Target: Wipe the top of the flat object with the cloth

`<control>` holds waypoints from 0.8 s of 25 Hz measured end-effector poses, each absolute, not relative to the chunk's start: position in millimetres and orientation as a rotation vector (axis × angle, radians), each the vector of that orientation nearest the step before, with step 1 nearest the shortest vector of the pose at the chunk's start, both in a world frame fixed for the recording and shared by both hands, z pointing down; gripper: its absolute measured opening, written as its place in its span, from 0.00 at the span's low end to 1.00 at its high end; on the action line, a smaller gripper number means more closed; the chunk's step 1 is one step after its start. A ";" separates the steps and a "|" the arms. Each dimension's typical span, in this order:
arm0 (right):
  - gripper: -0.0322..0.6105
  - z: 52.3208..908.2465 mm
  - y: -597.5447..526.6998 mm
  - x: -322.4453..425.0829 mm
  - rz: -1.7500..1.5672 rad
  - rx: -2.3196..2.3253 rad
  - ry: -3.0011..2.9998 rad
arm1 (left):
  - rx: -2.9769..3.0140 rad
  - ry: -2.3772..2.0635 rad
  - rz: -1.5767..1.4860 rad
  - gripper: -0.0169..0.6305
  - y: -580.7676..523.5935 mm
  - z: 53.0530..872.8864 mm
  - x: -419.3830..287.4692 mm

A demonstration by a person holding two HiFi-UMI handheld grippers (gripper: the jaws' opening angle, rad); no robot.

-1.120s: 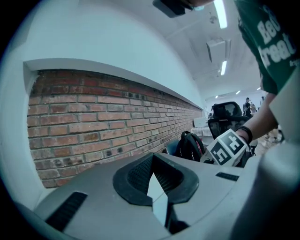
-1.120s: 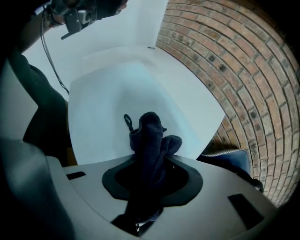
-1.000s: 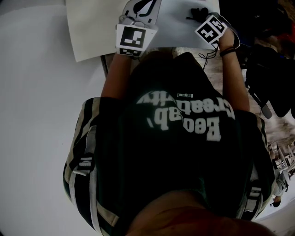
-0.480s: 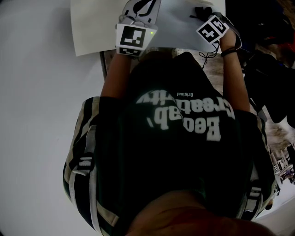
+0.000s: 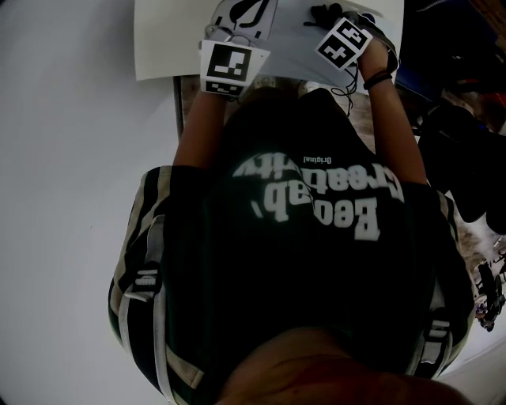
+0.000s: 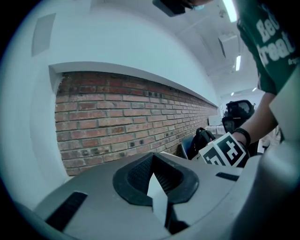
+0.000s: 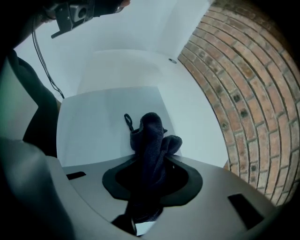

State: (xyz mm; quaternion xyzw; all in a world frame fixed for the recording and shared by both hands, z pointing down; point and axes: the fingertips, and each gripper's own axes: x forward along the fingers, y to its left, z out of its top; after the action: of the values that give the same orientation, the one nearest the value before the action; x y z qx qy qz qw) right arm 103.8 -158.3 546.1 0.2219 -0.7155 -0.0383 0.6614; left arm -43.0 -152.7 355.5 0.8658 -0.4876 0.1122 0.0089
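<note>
The flat object is a white board [image 5: 170, 39] lying on a table at the top of the head view. My left gripper [image 5: 239, 16] is at the board's near edge, shut on that thin white edge [image 6: 159, 204]. My right gripper [image 5: 330, 20] is over the board's right part, shut on a dark cloth [image 5: 320, 12]. In the right gripper view the bunched dark blue cloth [image 7: 151, 138] sticks out from the jaws of the right gripper [image 7: 150, 171] and rests on the pale board [image 7: 103, 126]. The person's dark T-shirt hides most of the table.
A brick wall [image 7: 243, 93] runs along the far side of the board [image 6: 117, 122]. Dark bags and gear [image 5: 466, 150] stand to the right of the person. A strip of wooden tabletop [image 5: 183, 103] shows under the board's near edge.
My right gripper has slid to the left across the board with the cloth in it. The left gripper has stayed on the board's edge.
</note>
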 end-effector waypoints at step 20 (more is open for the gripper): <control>0.19 548.1 -131.3 36.0 -0.110 0.422 -1.681 | 2.655 -1.574 0.354 0.02 -145.1 362.7 -85.9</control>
State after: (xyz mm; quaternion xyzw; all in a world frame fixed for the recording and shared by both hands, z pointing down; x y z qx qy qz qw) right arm 36.0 -131.3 548.1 0.1856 -0.7387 -0.0482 0.6461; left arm -85.9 -145.1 362.7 0.8545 -0.5066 0.1138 0.0171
